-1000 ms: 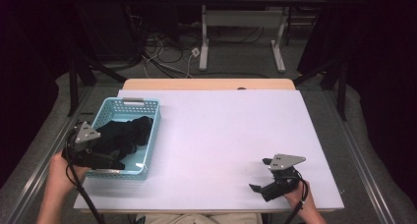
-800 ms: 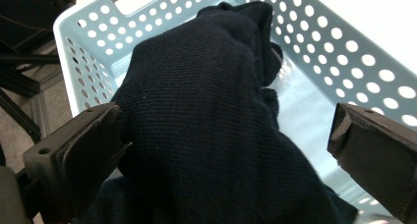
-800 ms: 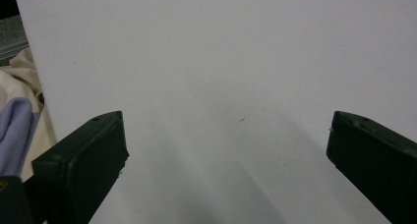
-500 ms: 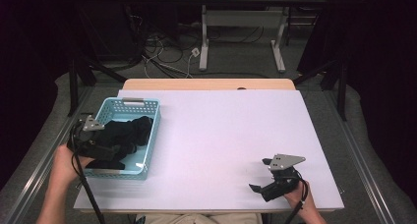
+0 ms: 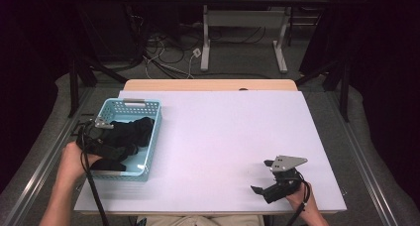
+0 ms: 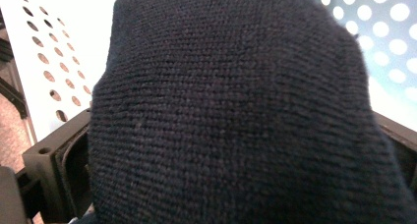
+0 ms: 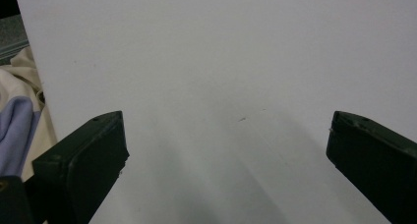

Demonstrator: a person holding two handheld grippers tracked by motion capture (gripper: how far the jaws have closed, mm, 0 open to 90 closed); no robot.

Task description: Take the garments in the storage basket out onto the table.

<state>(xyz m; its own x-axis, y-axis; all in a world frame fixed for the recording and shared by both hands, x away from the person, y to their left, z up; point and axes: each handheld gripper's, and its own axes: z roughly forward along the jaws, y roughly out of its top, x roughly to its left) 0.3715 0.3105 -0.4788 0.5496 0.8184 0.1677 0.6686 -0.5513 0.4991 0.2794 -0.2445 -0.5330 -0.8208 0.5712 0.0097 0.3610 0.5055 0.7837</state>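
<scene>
I am holding the left gripper point(image 5: 101, 137) over the blue basket point(image 5: 148, 137) at the table's point(image 5: 223, 137) left side, pressing into the dark knitted cloth point(image 6: 226, 116) piled inside it; whether its jaws are apart or together I cannot tell, since the cloth is covering them. I am resting the right gripper point(image 7: 226, 155) on the bare tabletop near the front right edge, jaws spread wide, gripping nothing.

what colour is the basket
Light blue basket with perforated walls, clearest in the high view.

dark knit cloth point(image 5: 126, 137) | bunched | inside light-blue basket point(image 5: 148, 137)
</scene>
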